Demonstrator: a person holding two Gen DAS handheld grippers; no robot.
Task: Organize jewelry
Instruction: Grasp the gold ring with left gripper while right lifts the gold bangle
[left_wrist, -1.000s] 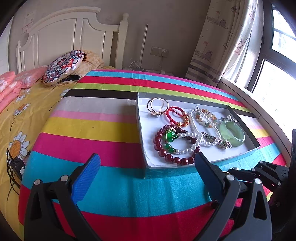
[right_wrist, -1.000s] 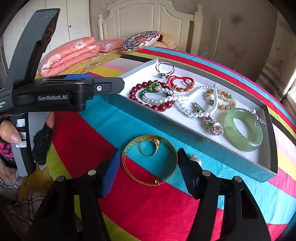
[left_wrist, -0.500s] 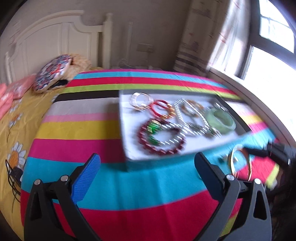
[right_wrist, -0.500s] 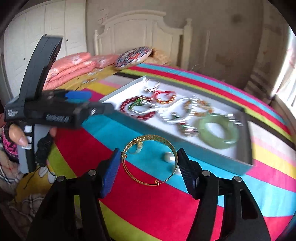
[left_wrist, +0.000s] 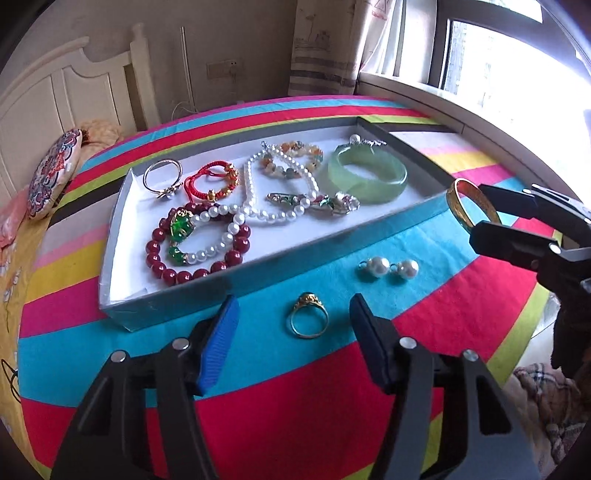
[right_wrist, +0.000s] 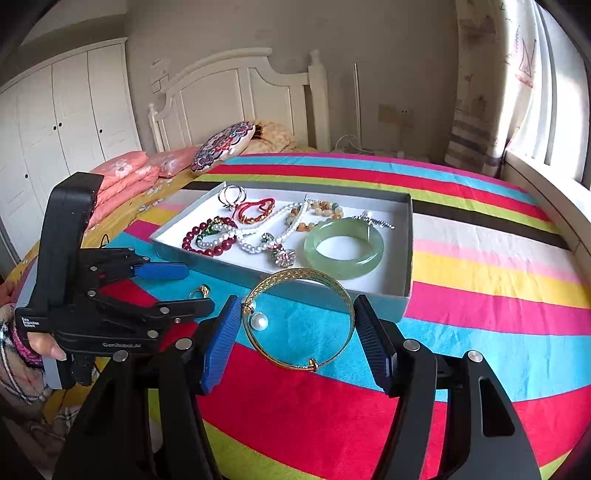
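Observation:
A gold ring lies on the striped cloth just in front of the tray. My left gripper hangs over it with the ring between its jaws, which are closing; the pads do not touch it. My right gripper is shut on a thin gold bangle, held above the cloth near the tray's front wall. In the left wrist view that bangle shows at the right. Two pearl earrings lie loose on the cloth. The tray holds a jade bangle, bead bracelets and a pearl necklace.
The bright striped cloth covers a bed with a white headboard and a round patterned cushion. A window sill runs along the right. A person's hand holds the left gripper at the left.
The left gripper swung right from facing the tray to over the gold ring, and its jaws narrowed. The right gripper lifted the gold bangle off the cloth, leaving the ring behind.

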